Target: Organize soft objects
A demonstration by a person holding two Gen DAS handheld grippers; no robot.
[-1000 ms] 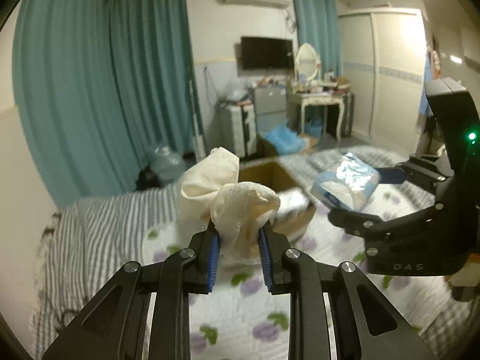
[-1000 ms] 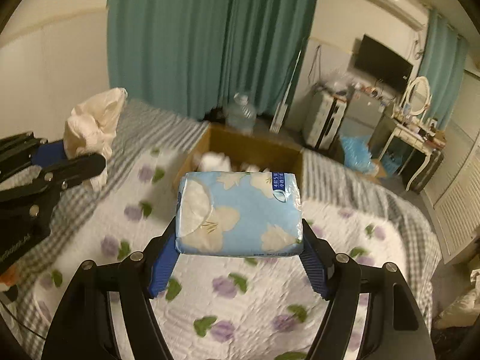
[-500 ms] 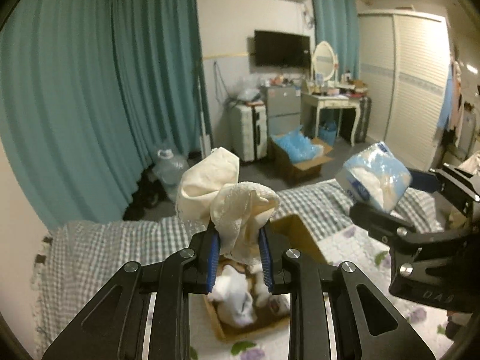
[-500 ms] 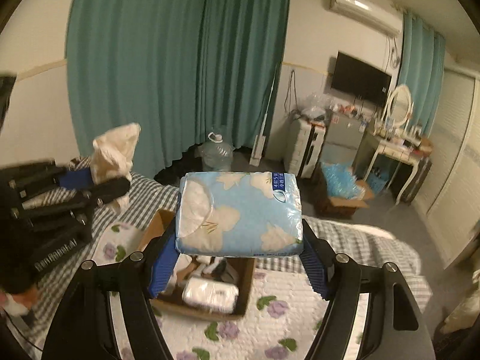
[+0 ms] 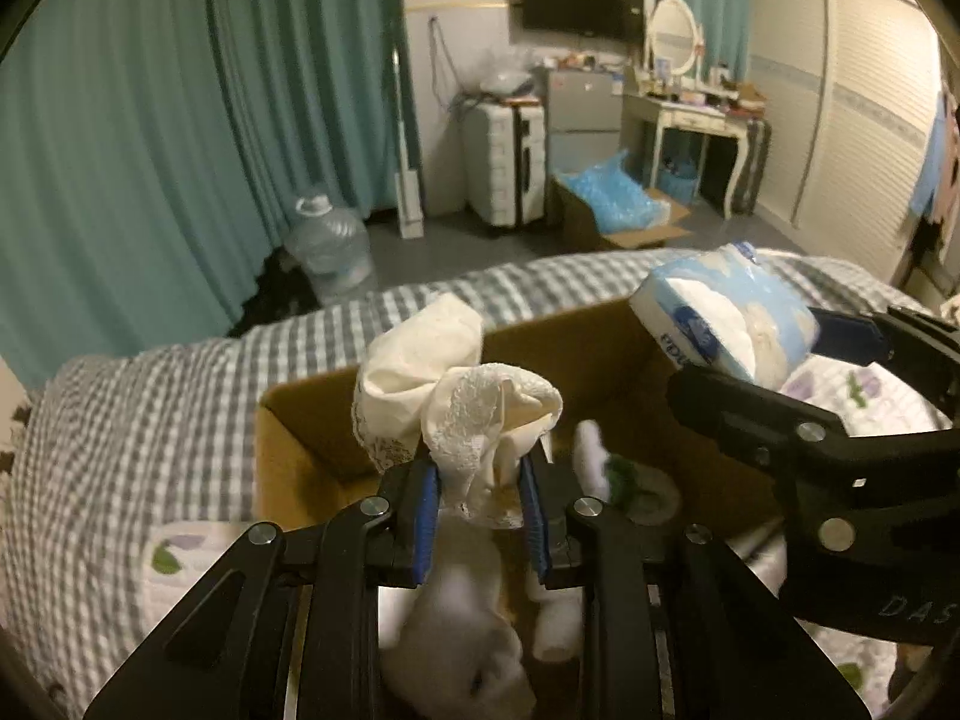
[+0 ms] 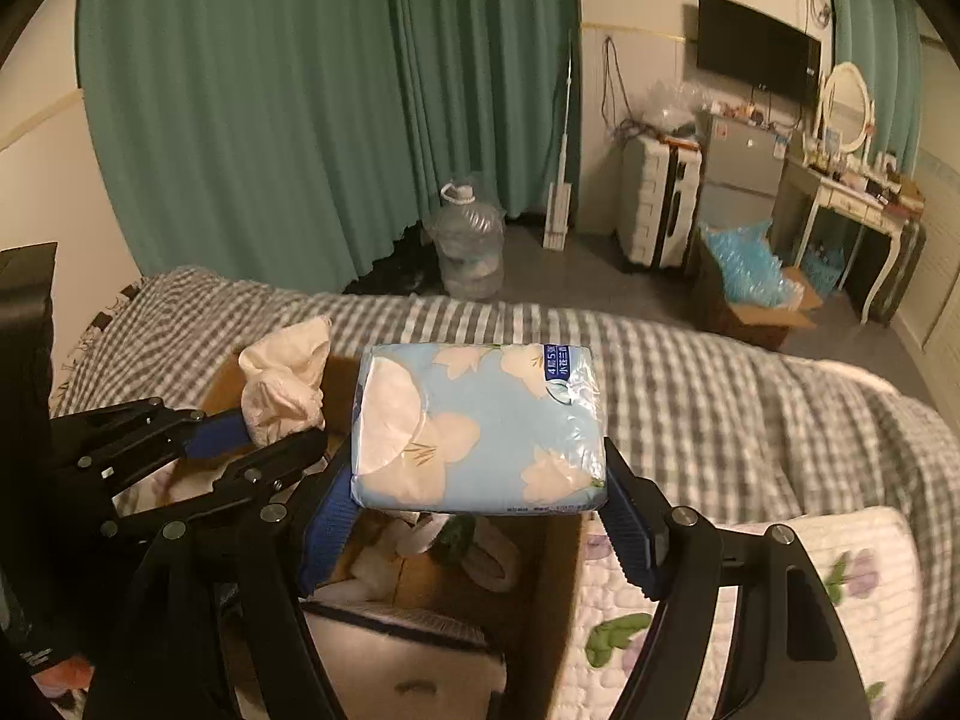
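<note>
My left gripper (image 5: 480, 474) is shut on a bunched cream lace cloth (image 5: 444, 396) and holds it over an open cardboard box (image 5: 300, 438) on the bed. The cloth also shows in the right wrist view (image 6: 282, 384). My right gripper (image 6: 480, 516) is shut on a blue flowered tissue pack (image 6: 480, 426), held above the box's right side (image 6: 558, 588). The pack shows in the left wrist view (image 5: 726, 324). White soft items (image 5: 456, 648) lie inside the box.
The bed has a grey checked sheet (image 6: 690, 372) and a white quilt with purple flowers (image 6: 780, 576). Beyond it stand teal curtains (image 5: 180, 120), a water jug (image 5: 327, 246), a suitcase (image 5: 504, 162), a box of blue bags (image 5: 612, 204) and a dressing table (image 5: 696, 114).
Both grippers have come down and forward over the cardboard box with their loads. The box now sits right under the fingers. Both grips are unchanged.
</note>
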